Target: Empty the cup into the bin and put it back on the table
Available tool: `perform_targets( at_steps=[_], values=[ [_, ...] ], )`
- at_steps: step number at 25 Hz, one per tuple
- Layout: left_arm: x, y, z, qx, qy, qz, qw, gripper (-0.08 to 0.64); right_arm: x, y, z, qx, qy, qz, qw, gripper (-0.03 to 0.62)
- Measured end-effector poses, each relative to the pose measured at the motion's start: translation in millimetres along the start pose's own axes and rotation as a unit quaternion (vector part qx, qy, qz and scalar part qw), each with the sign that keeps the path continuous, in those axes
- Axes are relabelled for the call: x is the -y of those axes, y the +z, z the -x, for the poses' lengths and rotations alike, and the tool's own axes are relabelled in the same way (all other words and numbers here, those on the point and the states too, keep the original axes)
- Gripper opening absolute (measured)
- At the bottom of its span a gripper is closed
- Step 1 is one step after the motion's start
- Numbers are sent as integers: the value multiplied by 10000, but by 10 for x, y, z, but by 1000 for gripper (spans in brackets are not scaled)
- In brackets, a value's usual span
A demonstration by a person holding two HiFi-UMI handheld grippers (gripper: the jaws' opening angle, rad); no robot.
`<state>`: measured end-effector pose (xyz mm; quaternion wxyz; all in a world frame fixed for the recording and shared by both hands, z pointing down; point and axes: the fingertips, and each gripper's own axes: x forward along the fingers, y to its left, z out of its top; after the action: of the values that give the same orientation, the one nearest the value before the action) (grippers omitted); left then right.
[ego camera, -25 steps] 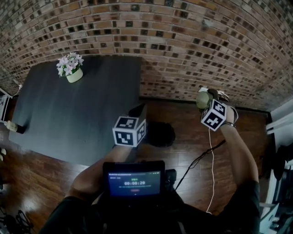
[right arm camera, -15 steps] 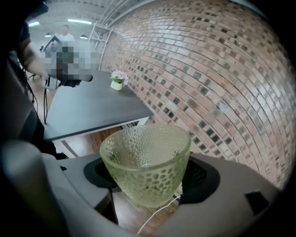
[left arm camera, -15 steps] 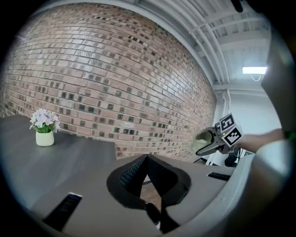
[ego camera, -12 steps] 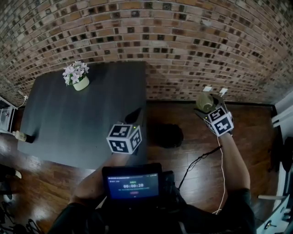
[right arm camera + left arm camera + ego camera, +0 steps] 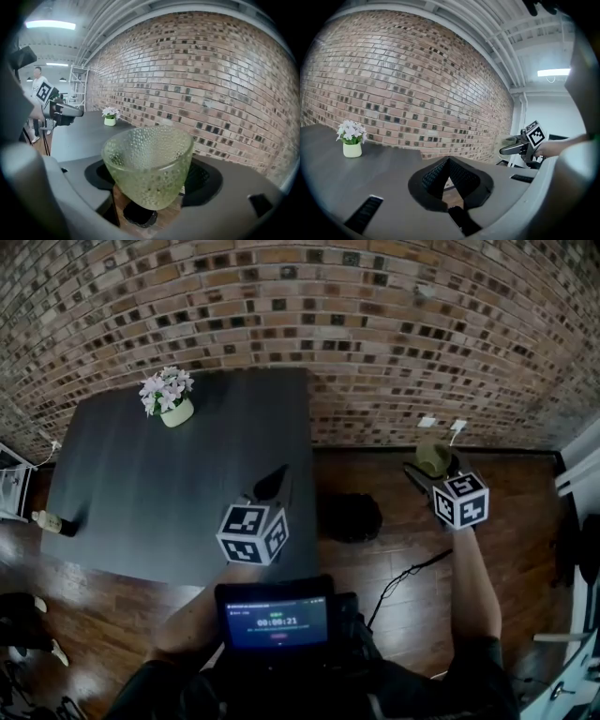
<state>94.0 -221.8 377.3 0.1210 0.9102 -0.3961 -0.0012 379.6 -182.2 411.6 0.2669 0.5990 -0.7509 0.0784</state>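
We have the cup [image 5: 148,161] off the tabletop [image 5: 141,493] and in the air, grasped by the right hand-held gripper [image 5: 425,468]. Its jaws stand wide, one on each side of the cup's pebbled green glass wall. The cup sits nearly upright, mouth up and tipped a little back toward us. We see nothing inside it, so we judge the emptying done. What the coming move turns on is where the tabletop lies from that cup. In the head view it is away to the left, with the dark bin [image 5: 351,517] on the wooden floor between them, so cup and tabletop are well apart. From the right gripper view the tabletop shows to the left and beyond, with the small flower pot [image 5: 110,120] standing far off near the brick wall [image 5: 375,324]. Our left hand-held gripper [image 5: 449,161] is the nearer one, hanging over the tabletop's near right corner. It carries nothing, its jaws clenched tip to tip. The return therefore falls to the right hand, which would need to carry the cup leftward past the bin and keep the mouth up.
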Motion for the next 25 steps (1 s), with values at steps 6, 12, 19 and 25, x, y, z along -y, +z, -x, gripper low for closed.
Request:
perform_targets(
  at_steps=[6,12,19,25],
  values=[
    [-220,109,294,213,8,88,9997,0,-297,83,111,207,35,-314,9993,396],
    [-483,124,655,266,81,91,9996,0,-826,200,135,364,221,-491,9979,396],
    [-850,81,1137,259,206,143,9994,0,-1679,311,122,466,580,-676,9949,396],
    [-1120,-30,1501,200,230,269,9992,0,-2307,359,113,425,760,-724,9936,396]
  ],
)
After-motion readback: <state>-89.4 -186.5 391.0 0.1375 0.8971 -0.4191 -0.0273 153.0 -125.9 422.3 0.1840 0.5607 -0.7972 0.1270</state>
